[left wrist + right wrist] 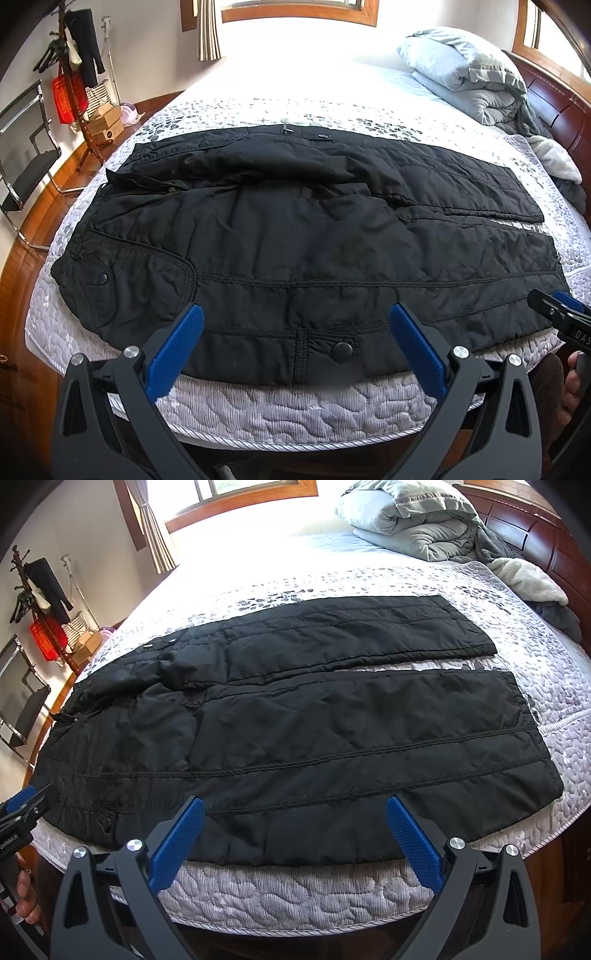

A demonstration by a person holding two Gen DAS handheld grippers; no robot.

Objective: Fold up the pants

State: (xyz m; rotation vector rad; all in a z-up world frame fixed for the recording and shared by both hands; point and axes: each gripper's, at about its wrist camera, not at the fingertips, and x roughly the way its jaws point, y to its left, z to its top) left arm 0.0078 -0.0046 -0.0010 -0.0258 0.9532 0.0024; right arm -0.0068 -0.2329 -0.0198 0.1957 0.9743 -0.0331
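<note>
Pants (303,236): black, quilted, spread flat across the bed (295,410), lying along its near edge. The waist end lies toward the bed's left edge, the two legs run toward the right edge. Far leg (351,627) and near leg (369,731) lie apart at the cuffs, with a strip of bedcover showing between them. The waist area is rumpled, with a fold of cloth bunched over the crotch. Snap button (341,351) on a pocket flap by the near hem; another snap (102,277) near the waist corner. The near hem reaches the bed's near edge.

Left gripper (295,347): jaws spread fully wide, blue pads, nothing between them; it hangs above the near edge of the bed, over the pants' waist half, not touching the cloth.

Right gripper (295,830): jaws likewise fully wide, holding nothing; it hangs above the near edge over the near leg, clear of the cloth.

Hand (26,897): visible on the left gripper's handle in the right wrist view.

Duvet (461,74): pale blue-grey, folded in a heap at the bed's far right corner, against the headboard (554,99).

Beyond the left edge: chair (26,155), coat rack (74,62) with dark clothes and a red bag, stacked boxes (105,123).
</note>
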